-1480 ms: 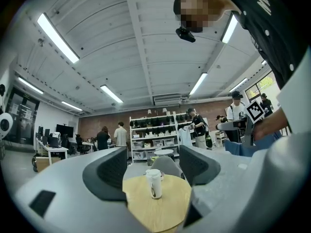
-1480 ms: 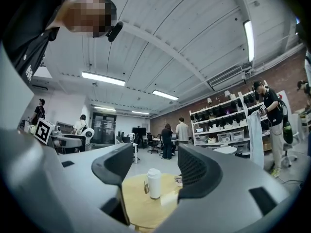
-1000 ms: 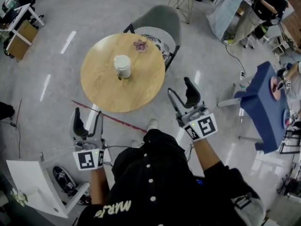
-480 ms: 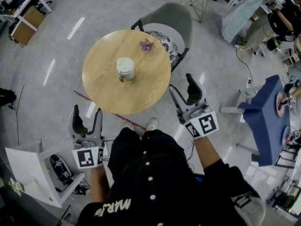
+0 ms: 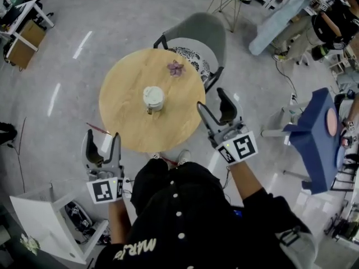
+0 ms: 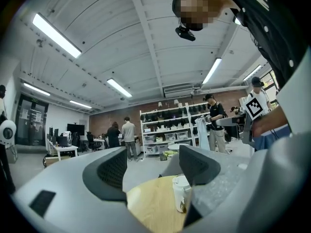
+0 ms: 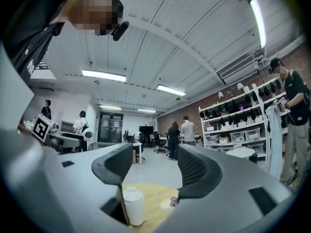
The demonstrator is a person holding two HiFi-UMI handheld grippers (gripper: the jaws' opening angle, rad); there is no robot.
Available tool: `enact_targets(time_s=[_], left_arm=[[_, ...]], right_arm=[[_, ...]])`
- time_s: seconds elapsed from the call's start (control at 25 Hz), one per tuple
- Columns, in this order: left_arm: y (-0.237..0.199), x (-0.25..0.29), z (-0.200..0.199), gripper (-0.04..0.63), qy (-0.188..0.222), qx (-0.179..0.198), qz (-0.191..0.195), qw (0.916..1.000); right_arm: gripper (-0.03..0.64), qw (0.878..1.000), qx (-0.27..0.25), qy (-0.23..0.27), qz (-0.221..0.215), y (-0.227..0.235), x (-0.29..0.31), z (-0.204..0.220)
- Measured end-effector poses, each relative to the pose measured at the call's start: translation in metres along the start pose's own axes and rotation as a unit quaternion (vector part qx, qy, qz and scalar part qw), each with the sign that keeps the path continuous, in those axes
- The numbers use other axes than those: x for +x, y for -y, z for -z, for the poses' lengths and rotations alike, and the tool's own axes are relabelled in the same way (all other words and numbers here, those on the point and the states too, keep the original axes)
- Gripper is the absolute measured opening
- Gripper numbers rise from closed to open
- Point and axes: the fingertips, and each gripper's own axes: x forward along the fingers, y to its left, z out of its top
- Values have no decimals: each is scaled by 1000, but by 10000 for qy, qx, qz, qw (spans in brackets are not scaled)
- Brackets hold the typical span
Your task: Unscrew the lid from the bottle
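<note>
A white bottle (image 5: 153, 98) with a white lid stands upright near the middle of a round wooden table (image 5: 129, 122). My left gripper (image 5: 101, 144) hovers off the table's near left edge, open and empty. My right gripper (image 5: 212, 103) is at the table's right edge, also open with nothing between its fingers. Both stand well short of the bottle. In the left gripper view the bottle (image 6: 181, 193) shows just past the right jaw of the gripper (image 6: 155, 165). In the right gripper view the bottle (image 7: 133, 206) sits by the left jaw of the gripper (image 7: 151, 165).
A small purple flower (image 5: 175, 68) lies on the table's far side. A grey chair (image 5: 196, 35) stands behind the table. A blue table (image 5: 314, 133) is to the right, white furniture (image 5: 45, 217) at the lower left. People stand by shelves (image 6: 165, 132) in the background.
Both grippers have moved forward toward the table, and the table and bottle now lie closer in the head view. The jaws look unchanged.
</note>
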Motion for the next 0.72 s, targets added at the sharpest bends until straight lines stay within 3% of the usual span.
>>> enact_targets(time_s=[0.52,0.72], left_arm=[[-53,58,21,324,-52,-131,692,9975],[-57,77,57,324,-383,78,1174,9923]], right_arm=[[279,9981,-99,-174,576,-5,47,7],[284,9963,-73,-483,706,-2,55,30]])
